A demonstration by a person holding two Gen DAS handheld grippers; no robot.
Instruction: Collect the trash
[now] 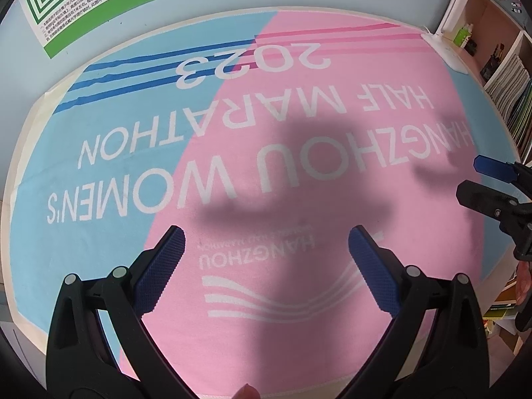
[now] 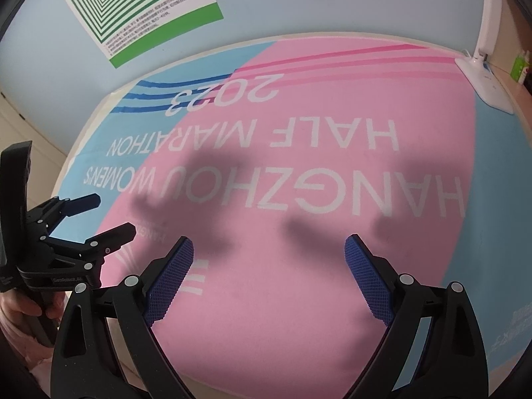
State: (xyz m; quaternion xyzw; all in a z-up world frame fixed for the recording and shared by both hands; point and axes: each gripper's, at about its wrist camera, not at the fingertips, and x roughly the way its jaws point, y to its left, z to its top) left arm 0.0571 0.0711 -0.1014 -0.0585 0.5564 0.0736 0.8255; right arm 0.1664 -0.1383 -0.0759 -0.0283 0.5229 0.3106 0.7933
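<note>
- Left gripper [image 1: 266, 266]: jaws spread wide, nothing between the blue pads [image 1: 159, 272]; hovers over pink part of the towel [image 1: 299, 153].
- Right gripper [image 2: 269, 276]: also spread wide, empty, over same pink area; seen from left wrist cam at the right edge.
- Towel is pink/light blue w/ white "HANGZHOU WOMEN'S HALF MARATHON 2023" print, upside down to both cams, spread flat over the desk.
- Trash: none visible in either view, can't tell where it is.
- Green-striped poster [image 2: 139, 3] on wall behind.
- White lamp base [image 2: 485, 83] at far right corner.
- Shelf w/ books [image 1: 508, 99] to the right.
- Hand [image 2: 23, 312] grips left tool's handle.
</note>
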